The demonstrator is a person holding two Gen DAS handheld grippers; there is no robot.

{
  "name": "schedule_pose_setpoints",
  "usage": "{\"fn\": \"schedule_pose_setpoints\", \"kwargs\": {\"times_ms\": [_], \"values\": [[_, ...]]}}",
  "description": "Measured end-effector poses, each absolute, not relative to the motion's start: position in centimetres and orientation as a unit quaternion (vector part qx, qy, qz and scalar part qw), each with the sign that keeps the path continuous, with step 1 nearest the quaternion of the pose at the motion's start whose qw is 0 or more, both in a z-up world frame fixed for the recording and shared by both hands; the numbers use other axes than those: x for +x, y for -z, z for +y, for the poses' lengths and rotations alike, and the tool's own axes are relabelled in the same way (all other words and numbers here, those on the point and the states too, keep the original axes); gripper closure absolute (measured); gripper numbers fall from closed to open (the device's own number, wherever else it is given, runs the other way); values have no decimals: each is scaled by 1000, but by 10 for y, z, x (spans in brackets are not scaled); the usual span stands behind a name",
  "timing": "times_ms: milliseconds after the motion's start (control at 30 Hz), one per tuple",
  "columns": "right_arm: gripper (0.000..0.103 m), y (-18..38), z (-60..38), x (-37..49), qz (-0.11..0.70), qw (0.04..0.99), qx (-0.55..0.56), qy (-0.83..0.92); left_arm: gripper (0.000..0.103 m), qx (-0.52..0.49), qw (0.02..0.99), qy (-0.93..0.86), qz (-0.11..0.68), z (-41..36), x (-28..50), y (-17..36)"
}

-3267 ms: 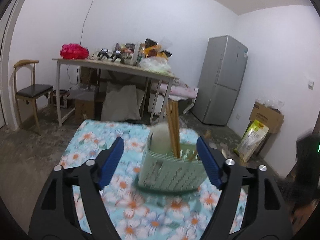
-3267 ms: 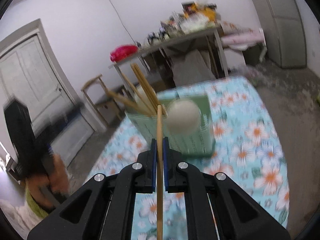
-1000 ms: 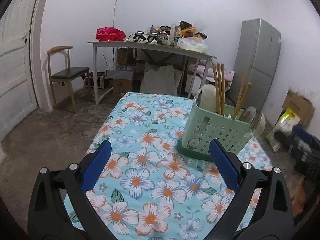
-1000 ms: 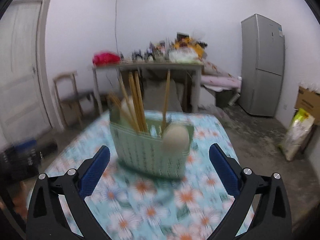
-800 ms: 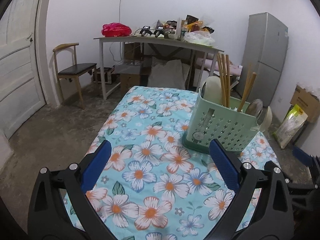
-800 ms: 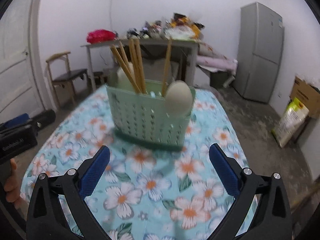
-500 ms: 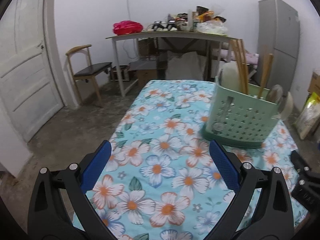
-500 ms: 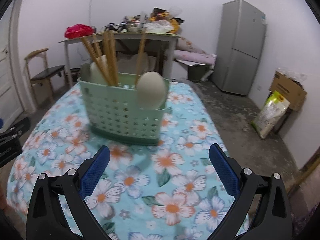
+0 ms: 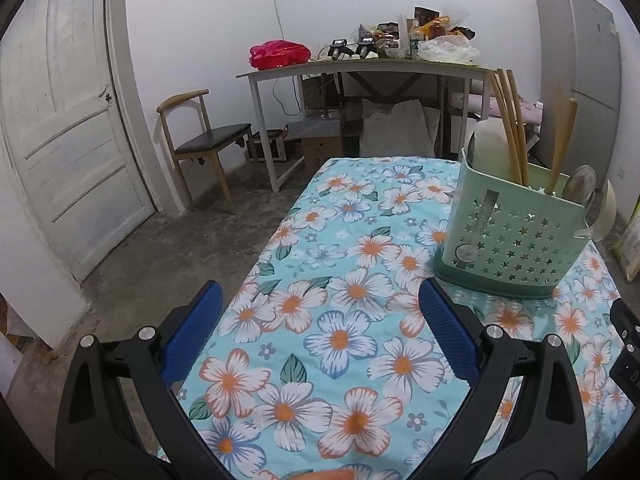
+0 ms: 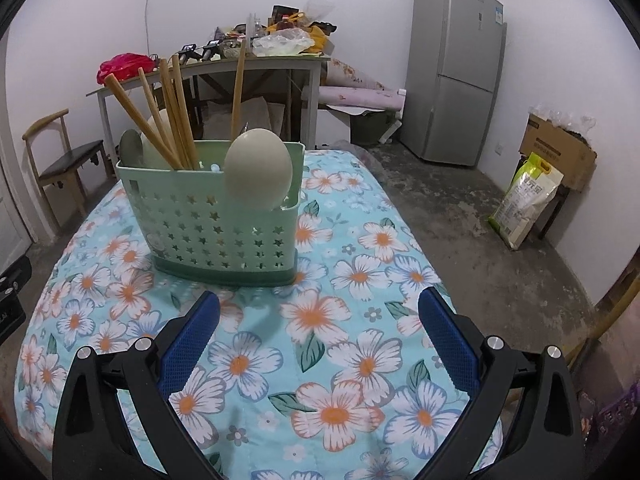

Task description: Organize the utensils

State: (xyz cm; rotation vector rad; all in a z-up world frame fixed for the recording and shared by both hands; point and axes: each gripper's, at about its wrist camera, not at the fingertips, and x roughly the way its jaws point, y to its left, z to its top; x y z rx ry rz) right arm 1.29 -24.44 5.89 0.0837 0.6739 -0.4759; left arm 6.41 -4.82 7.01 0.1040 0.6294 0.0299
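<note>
A pale green perforated utensil basket (image 10: 216, 224) stands upright on the floral tablecloth (image 10: 320, 320). It holds several wooden chopsticks (image 10: 172, 120), pale spoons (image 10: 258, 168) and a metal spoon (image 9: 580, 188). The basket also shows in the left wrist view (image 9: 516, 236) at the right. My left gripper (image 9: 320, 332) is open and empty, low over the cloth, left of and nearer than the basket. My right gripper (image 10: 318, 340) is open and empty, a short way in front of the basket.
A cluttered grey table (image 9: 360, 68) stands behind, with a wooden chair (image 9: 200, 136) and a white door (image 9: 60, 120) to the left. A grey fridge (image 10: 456, 72), a cardboard box (image 10: 556, 148) and a yellow bag (image 10: 524, 200) stand at the right. The floor is bare concrete.
The right gripper was shut on a chopstick; now it is open and that chopstick stands in the basket. Both grippers have drawn back from the basket, the left one leftward.
</note>
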Motion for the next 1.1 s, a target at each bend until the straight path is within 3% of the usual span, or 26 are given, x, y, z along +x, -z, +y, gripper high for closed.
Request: {"fn": "schedule_pose_setpoints", "kwargs": {"times_ms": [1100], "values": [[7,-63,-238,13,330,916,41,225,8,51,945,-12,322,-47,68,-67]]}}
